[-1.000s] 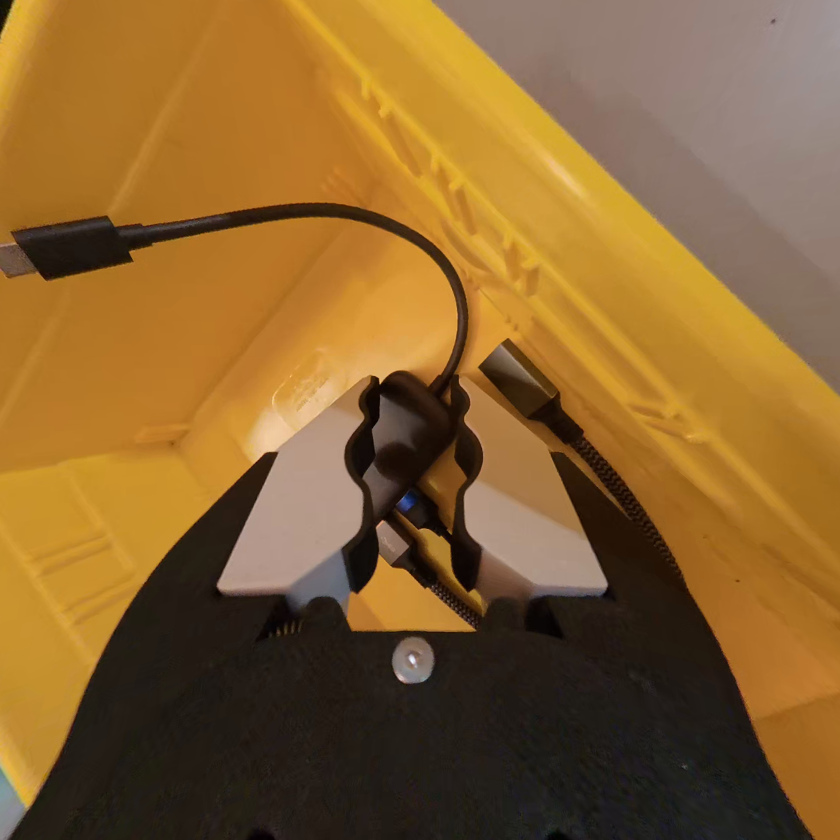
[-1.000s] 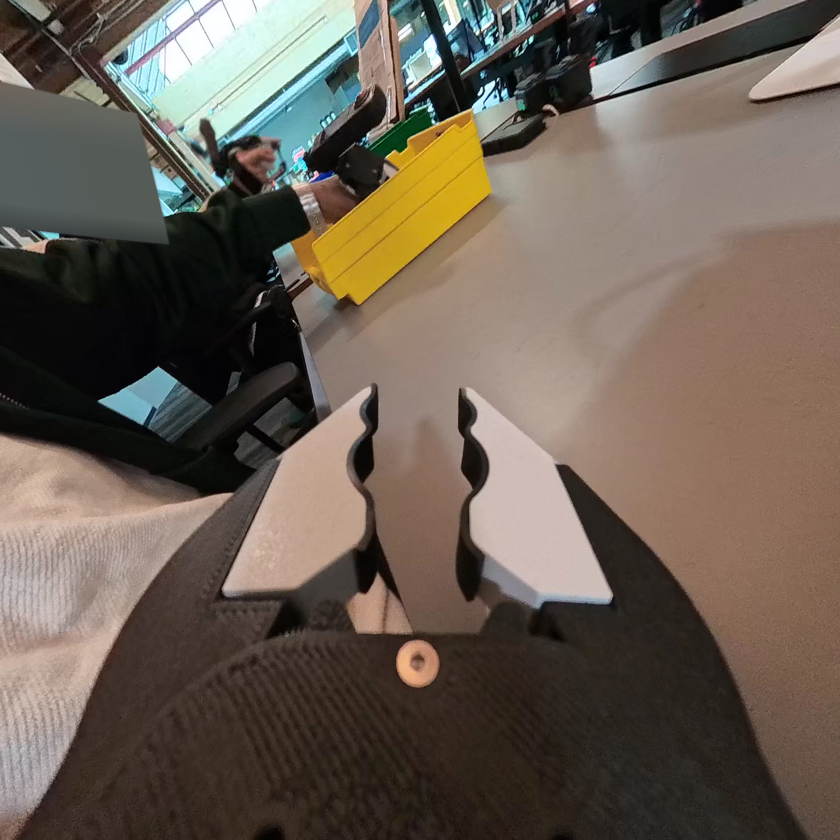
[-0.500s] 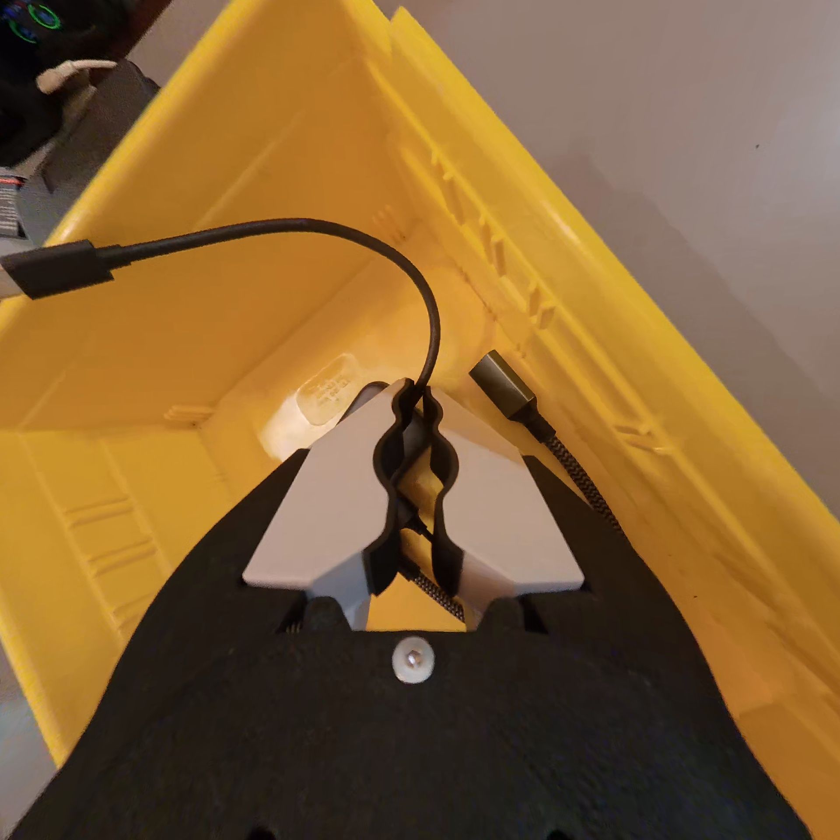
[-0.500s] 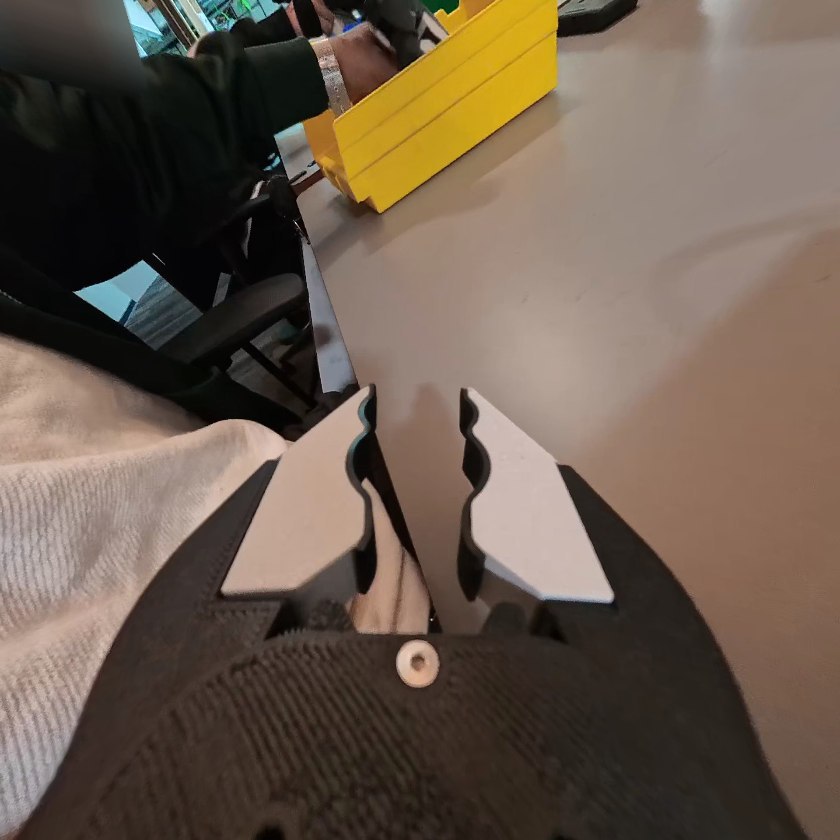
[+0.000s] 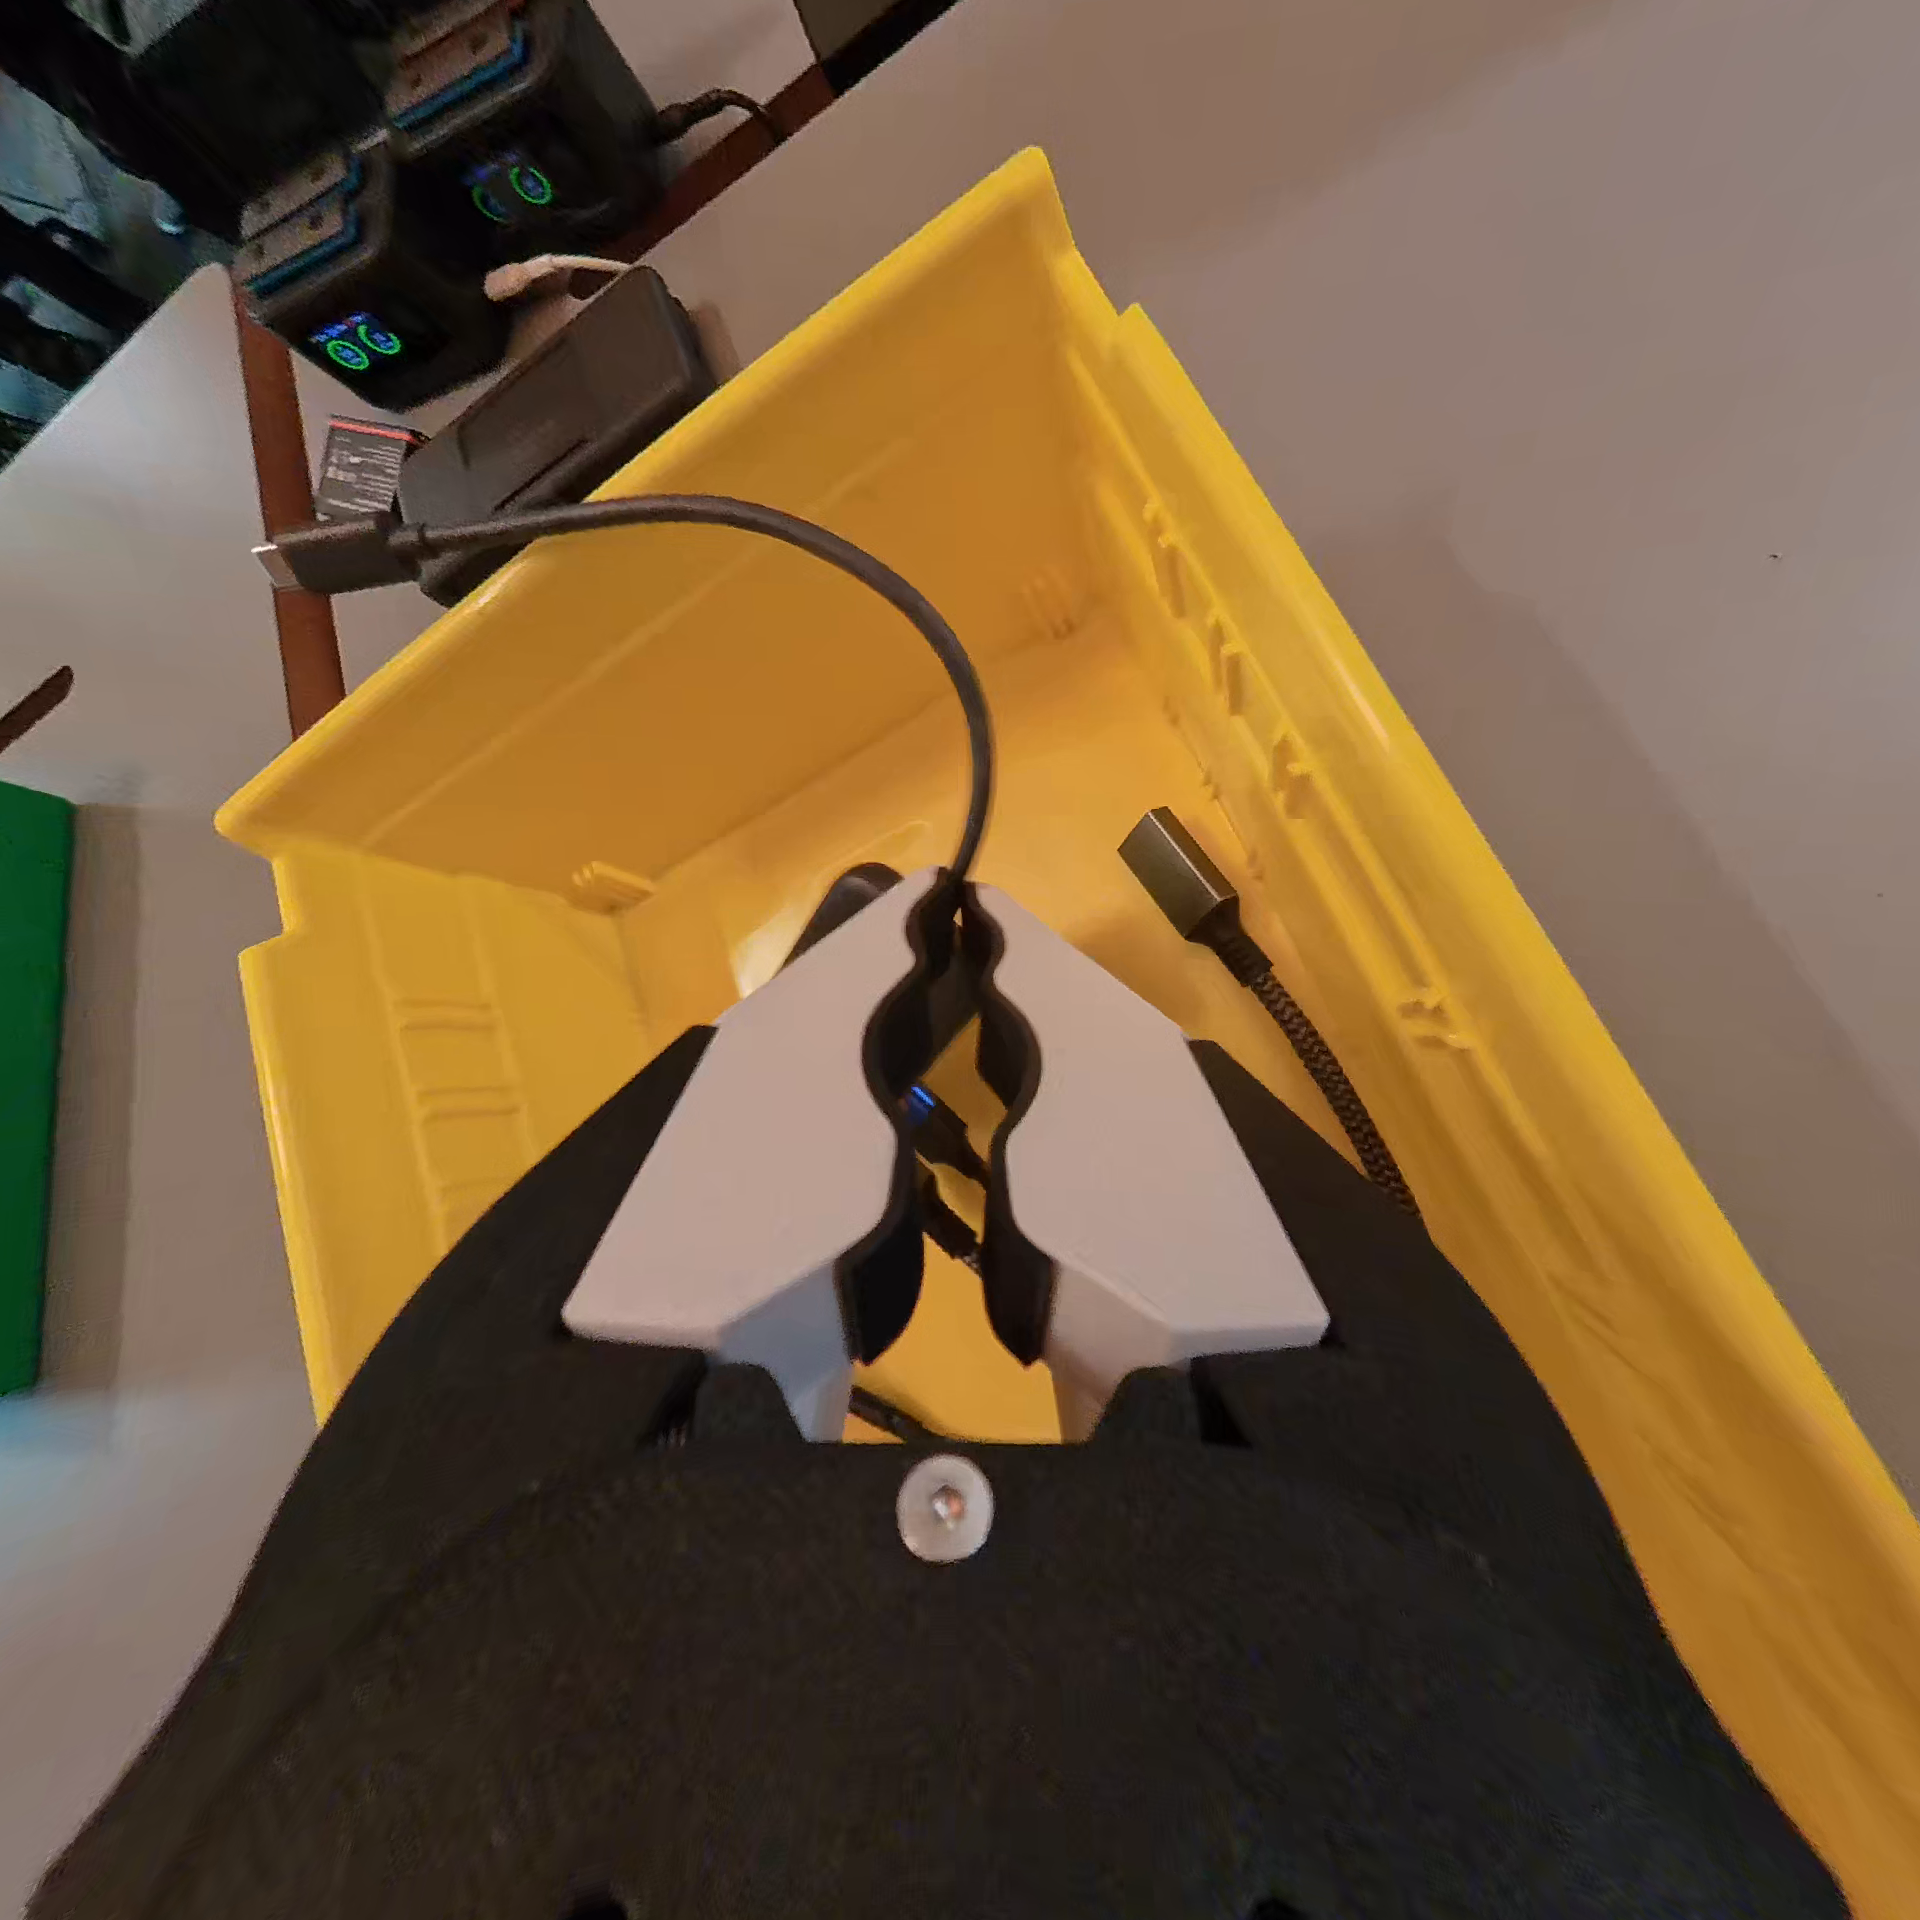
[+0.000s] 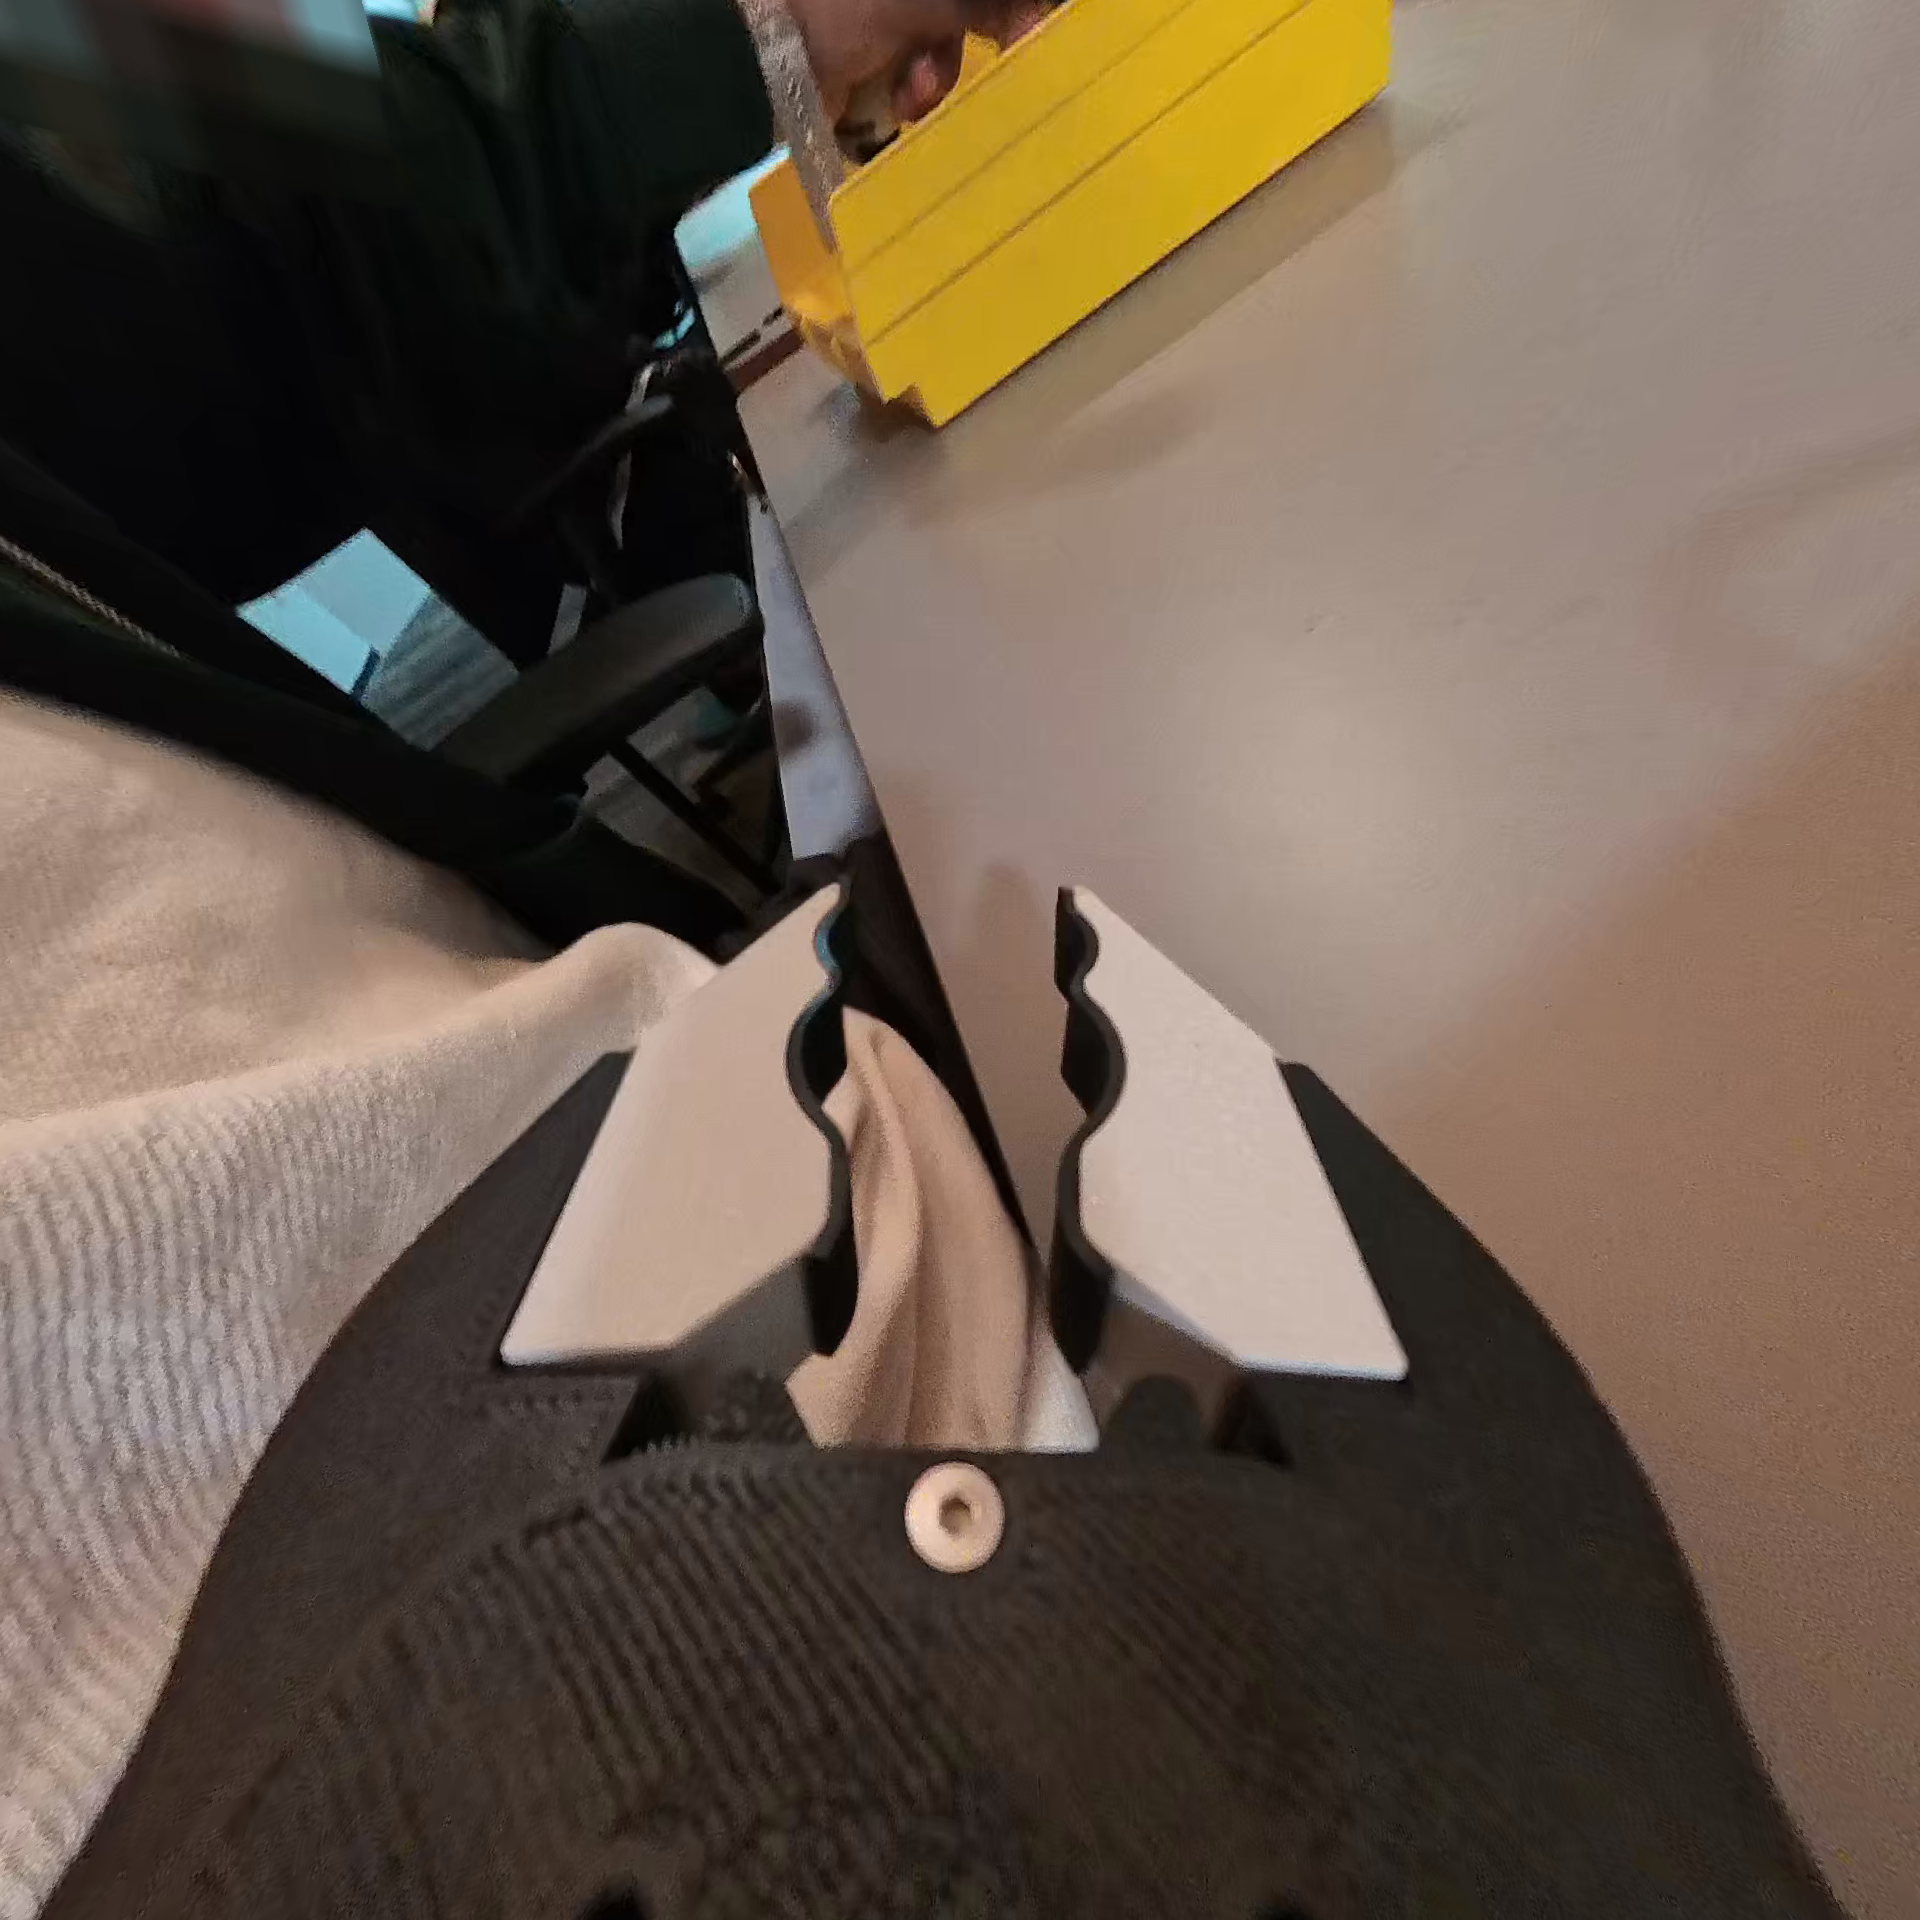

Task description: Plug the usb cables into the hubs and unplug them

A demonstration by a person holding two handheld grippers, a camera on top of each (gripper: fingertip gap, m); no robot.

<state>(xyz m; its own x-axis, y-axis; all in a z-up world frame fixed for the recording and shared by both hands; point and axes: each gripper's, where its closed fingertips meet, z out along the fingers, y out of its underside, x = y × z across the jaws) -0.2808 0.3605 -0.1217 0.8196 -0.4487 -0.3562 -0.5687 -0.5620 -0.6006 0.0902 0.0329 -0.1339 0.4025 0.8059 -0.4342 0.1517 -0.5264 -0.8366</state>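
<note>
Meanwhile, above the yellow bin, the left gripper pinches a black hub whose short black cable arcs leftward. A braided cable lies inside the bin, to the right. Over the table edge, the right gripper gapes empty.

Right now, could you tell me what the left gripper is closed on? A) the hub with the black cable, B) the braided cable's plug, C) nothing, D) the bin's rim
A: the left gripper is shut on the dark hub, whose black cable arcs up out of its tips, while the braided cable lies free beside it in the yellow bin.
</note>
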